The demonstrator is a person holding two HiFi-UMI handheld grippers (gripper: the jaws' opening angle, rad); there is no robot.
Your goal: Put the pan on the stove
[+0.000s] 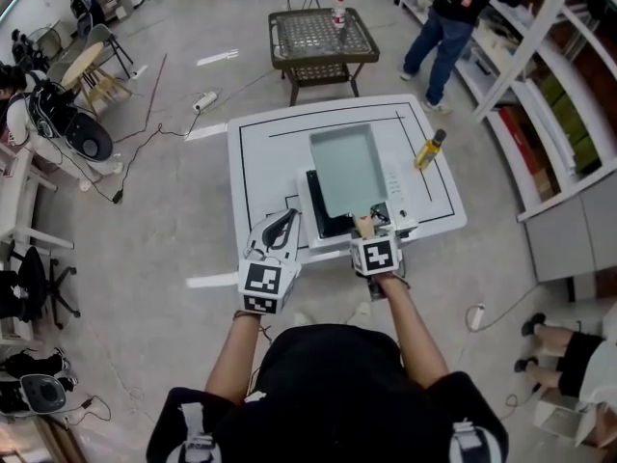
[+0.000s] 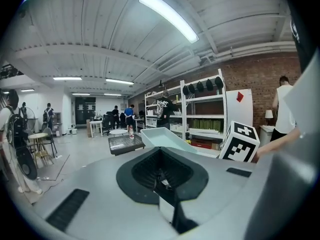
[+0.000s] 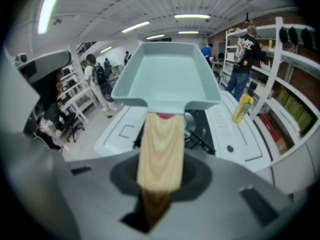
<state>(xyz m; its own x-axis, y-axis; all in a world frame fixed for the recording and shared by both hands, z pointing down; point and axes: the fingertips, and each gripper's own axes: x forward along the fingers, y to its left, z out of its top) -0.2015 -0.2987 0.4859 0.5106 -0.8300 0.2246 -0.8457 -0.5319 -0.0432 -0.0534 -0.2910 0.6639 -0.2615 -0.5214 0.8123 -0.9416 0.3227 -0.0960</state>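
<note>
Pan (image 1: 347,167), stiff and front-heavy by my judgement, hung over the stove (image 1: 320,222) with its wooden handle (image 3: 160,154) clamped in my right gripper (image 1: 365,226), the sensible place to hold it, while my left gripper (image 1: 277,242) was closed on nothing.

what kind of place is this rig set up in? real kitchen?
Probably a lab or workshop, not a kitchen: the stove sits on a lone white table on a bare concrete floor, with storage shelves along one side and cables on the floor.
</note>
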